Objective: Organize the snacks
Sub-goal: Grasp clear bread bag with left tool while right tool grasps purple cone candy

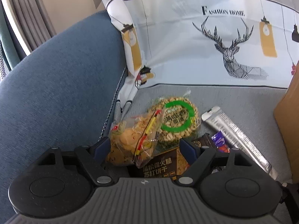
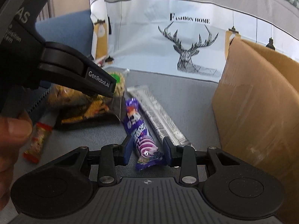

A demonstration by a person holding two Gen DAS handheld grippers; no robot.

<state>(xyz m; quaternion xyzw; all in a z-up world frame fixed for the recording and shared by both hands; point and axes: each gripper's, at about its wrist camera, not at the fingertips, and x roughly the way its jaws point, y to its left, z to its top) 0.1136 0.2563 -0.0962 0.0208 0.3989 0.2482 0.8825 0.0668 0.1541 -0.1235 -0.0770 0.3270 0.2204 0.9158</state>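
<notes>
A blue sofa with a deer-print cover carries a cardboard box on its right side and a heap of snacks beside it. The left gripper is spread around a clear cracker bag; the right gripper is spread around the purple candy packet, not yet pinching. I'd close squarely on the packet's middle, clear of the silver stick alongside.

Snacks are wrapped in glossy plastic: a clear crinkled bag, a shiny silver stick pack and a purple wrapper. Matt brown cardboard forms the box; woven grey cloth and blue fabric are seen beneath.
</notes>
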